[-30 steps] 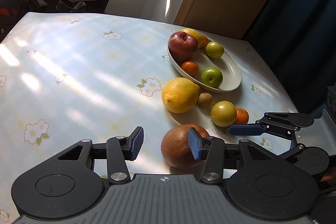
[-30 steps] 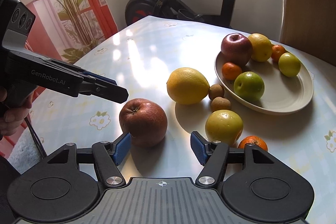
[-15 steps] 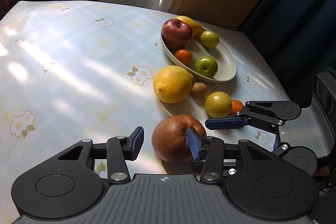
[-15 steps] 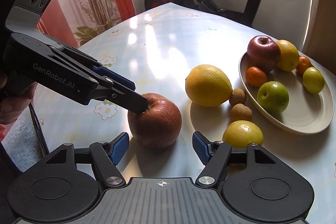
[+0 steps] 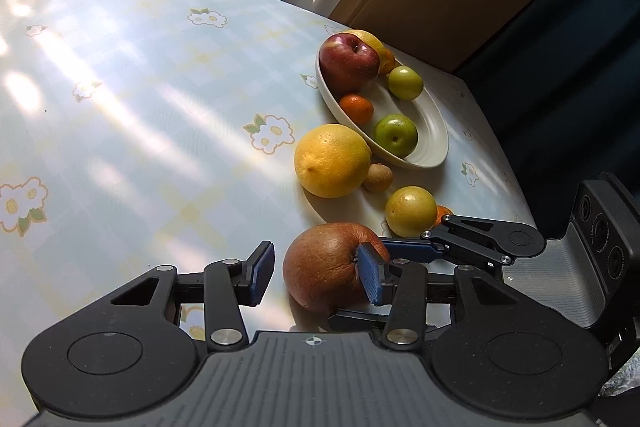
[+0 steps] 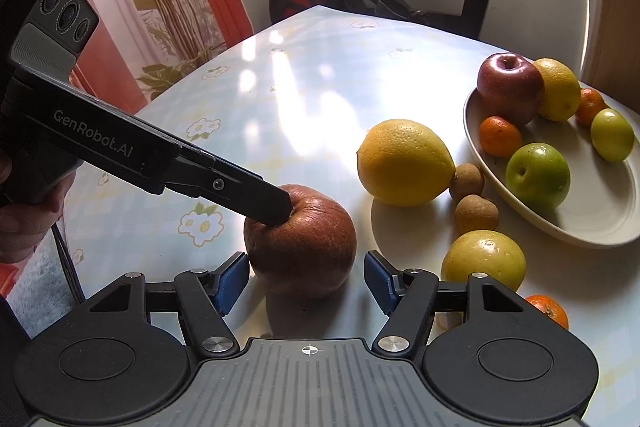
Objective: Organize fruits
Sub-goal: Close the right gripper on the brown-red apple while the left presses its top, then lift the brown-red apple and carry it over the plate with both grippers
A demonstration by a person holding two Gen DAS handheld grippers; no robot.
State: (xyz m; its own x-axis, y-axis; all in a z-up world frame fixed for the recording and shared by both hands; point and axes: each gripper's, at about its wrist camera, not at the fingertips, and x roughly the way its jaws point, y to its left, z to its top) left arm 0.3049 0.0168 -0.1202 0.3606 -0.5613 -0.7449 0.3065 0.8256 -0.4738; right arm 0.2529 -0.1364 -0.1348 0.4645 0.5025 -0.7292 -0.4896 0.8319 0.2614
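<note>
Left wrist view, left hand-held gripper point(image 5: 316, 277): its jaws stand partly apart with nothing pressed between them; the right blue pad touches the top dimple of the brown-red apple point(image 5: 324, 267), while the left pad stands clear of the fruit.
Left wrist view, apple: it rests on the bench point(image 5: 140, 107), at about 1 o'clock from the gap between the pads, more behind the right pad than between the two.
Left wrist view, right hand-held gripper point(image 5: 404, 277): it comes in from 3 o'clock; one blue finger lies just behind the apple and the other lies low in front of it.
Left wrist view, other fruit: a large yellow citrus point(image 5: 332, 161) lies at 12 o'clock from the apple, with a small brown fruit point(image 5: 378, 177) touching it and a yellow-green fruit point(image 5: 410, 211) at 2 o'clock.
Left wrist view, plate point(image 5: 434, 131): white and oval, at 1 o'clock, holding a red apple point(image 5: 348, 63), a mandarin, two green fruits and more citrus behind.
Right wrist view, right hand-held gripper point(image 6: 306, 281): its jaws are moderately wide and have just narrowed a little; the apple point(image 6: 300, 243) sits between the pads, the left pad just beside its skin, the right pad apart from it.
Right wrist view, left hand-held gripper point(image 6: 276, 205): it slants in from 10 o'clock, its tip on the apple's top.
Right wrist view, a hand point(image 6: 24, 223): at the left edge, holding that tool's grip.
</note>
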